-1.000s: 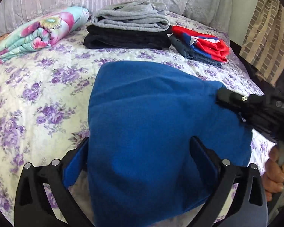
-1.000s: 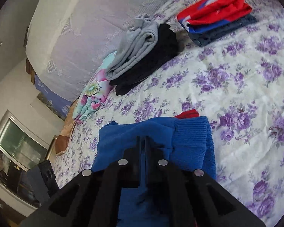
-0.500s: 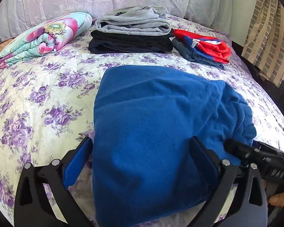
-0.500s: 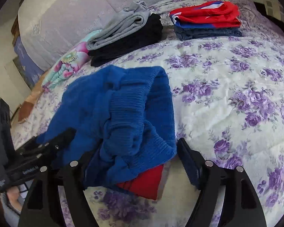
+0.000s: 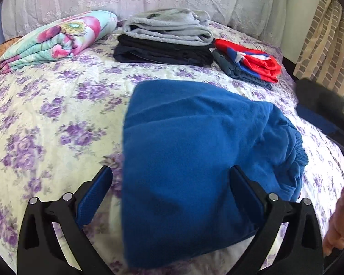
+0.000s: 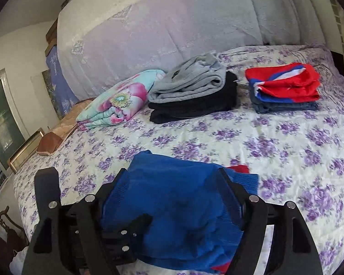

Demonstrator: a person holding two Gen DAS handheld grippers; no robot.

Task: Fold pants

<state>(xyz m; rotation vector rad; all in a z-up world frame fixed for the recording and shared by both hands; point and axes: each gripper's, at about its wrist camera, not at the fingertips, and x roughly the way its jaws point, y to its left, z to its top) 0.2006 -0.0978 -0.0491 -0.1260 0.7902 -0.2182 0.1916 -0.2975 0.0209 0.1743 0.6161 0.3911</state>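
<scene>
Floral bedspread [image 5: 45, 119] w/ folded blue pants [image 5: 195, 155]

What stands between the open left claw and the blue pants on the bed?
Nothing visible does. The left claw is open right over the blue pants, which already lie between its fingers. The folded clothes sit far behind, near the pillows.

The black two-finger left gripper [image 5: 172, 197] with blue pads was held low with its fingers spread wide, one pad [image 5: 92, 197] visible at the left. The black two-finger right gripper [image 6: 172, 197] was likewise spread wide, its fingers apart. A bare hand [image 5: 339, 224] gripped a handle at the right edge of the left wrist view.
</scene>
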